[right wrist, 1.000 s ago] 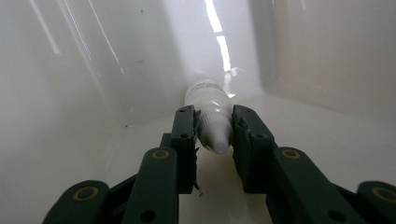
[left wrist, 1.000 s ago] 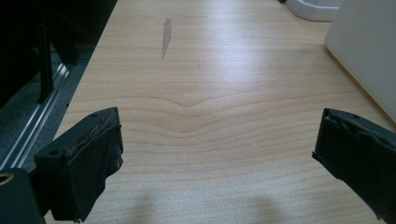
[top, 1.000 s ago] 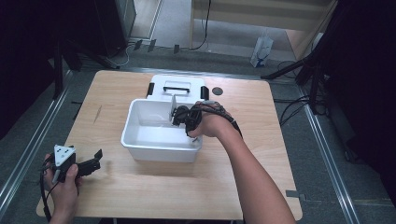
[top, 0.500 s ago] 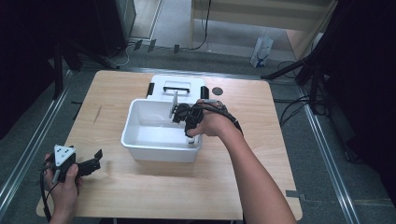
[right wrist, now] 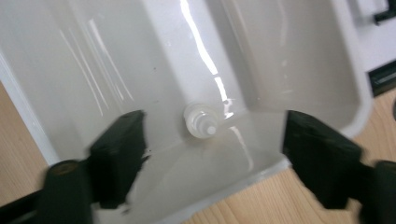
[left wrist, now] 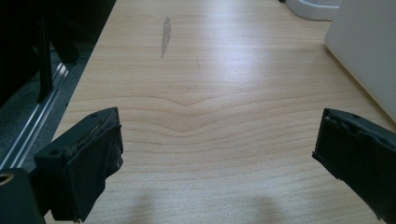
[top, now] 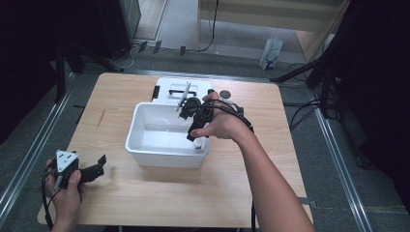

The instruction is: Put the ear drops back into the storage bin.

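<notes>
A white plastic bin (top: 145, 145) stands mid-table. A small white bottle (top: 198, 144) stands upright inside its front right corner; it is the capped bottle (right wrist: 201, 125) on the bin floor (right wrist: 140, 60) in the right gripper view. My right gripper (top: 196, 131) hangs just above that corner, pointing down. Its jaws have just been opening, and the right gripper (right wrist: 215, 154) is now open, with the bottle below and between the pads, touching neither. My left gripper (top: 99, 165) rests low at the table's front left, and the left gripper (left wrist: 215, 154) is open over bare wood.
The bin's white lid (top: 167, 87) with black latches lies flat just behind the bin. A small dark round object (top: 225, 94) sits to the lid's right. The bin wall (left wrist: 369, 51) stands to the right of the left gripper. Bare wood (top: 169, 198) lies in front.
My right hand has lifted a little out of the bin, and the small white bottle now shows free beneath it in the corner. The left hand has not moved.
</notes>
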A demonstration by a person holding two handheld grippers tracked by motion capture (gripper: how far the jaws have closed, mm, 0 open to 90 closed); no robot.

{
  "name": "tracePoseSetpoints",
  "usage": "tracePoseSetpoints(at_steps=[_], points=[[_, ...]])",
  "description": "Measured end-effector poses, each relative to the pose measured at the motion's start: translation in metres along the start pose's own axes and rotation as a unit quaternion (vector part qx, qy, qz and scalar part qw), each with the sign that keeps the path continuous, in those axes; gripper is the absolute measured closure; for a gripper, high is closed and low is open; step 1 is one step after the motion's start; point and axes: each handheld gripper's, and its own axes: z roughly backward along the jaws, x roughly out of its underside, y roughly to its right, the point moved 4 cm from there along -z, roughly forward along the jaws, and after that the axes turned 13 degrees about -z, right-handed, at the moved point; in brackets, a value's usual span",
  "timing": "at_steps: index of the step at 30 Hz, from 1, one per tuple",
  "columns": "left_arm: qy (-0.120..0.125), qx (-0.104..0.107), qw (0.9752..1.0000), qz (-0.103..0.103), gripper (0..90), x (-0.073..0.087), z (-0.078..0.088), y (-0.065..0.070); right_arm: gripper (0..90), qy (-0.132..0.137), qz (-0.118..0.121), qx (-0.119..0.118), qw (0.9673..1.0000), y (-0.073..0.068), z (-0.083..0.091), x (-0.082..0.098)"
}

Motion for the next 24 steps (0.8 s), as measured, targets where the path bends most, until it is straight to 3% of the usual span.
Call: tracePoseSetpoints(at_steps=[1,5,13,20,24], points=[[0.000,0.000,1.0000,-0.001,1.9,0.000,0.000,0.000,11.5,0.006,-0.019,0.010,0.9998,0.003,0.008,0.001],[-0.001,0.001,1.0000,0.001,1.9,0.000,0.000,0.000,1.6,0.018,-0.044,0.012,0.9988,0.006,0.020,0.005],[0.000,0.001,1.0000,0.000,1.8,0.000,0.000,0.000,0.0,0.028,-0.062,0.021,0.9974,0.017,0.033,0.022],[0.000,0.000,1.0000,-0.001,1.8,0.000,0.000,0.000,0.0,0.033,-0.090,0.030,0.9950,0.029,0.040,0.051],[0.000,0.002,1.0000,0.001,1.9,0.000,0.000,0.000,0.0,0.039,-0.103,0.046,0.9928,0.035,0.041,0.064]])
